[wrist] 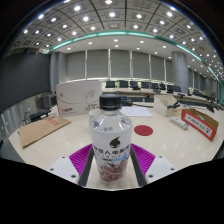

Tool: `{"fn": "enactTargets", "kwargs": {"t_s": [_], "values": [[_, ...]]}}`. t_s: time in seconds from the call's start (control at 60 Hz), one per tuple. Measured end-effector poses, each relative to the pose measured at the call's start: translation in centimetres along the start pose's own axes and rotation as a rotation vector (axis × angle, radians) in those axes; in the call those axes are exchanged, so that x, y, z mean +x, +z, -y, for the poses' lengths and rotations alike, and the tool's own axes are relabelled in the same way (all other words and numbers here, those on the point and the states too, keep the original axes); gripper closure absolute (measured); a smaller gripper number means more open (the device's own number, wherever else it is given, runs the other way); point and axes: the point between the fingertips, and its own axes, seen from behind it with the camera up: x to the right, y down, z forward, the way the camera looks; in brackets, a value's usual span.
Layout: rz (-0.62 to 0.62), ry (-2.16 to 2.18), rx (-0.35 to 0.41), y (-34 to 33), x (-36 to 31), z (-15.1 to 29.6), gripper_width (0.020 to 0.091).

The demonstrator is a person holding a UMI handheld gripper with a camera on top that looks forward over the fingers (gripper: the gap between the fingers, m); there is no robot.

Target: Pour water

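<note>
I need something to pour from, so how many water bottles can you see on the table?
1. The bottle stands upright between the claw fingers, near the table's front edge. Boxes farther back could hide others.

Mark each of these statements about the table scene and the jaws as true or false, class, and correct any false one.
1. A clear plastic bottle with a white cap stands upright between the pink pads. True.
2. The bottle lies on its side beyond the gripper. False: it is upright, between the two pads.
3. A round red disc lies on the table beyond the bottle. True.
4. The bottle's cap is off. False: the white cap is on.
5. A flat brown cardboard piece lies on the table away from the bottle. True.
6. The bottle bears no label. False: a printed label wraps its lower part.
</note>
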Motion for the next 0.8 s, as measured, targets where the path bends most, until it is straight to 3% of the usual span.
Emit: {"fn": "enactTargets", "kwargs": {"t_s": [0.05, 0.117, 0.283, 0.55, 0.8], "values": [[-0.016, -0.006, 0.010, 0.5, 0.2, 0.0, 0.0540], [-0.032, -0.011, 0.020, 0.7, 0.3, 0.3, 0.0559], [-0.071, -0.048, 0.006, 0.3, 0.8, 0.9, 0.0688], [-0.168, -0.242, 0.007, 1.5, 5.1, 7.6, 0.0691], [-0.319, -0.749, 0.019, 8.0, 9.3, 15.8, 0.0694]]}}
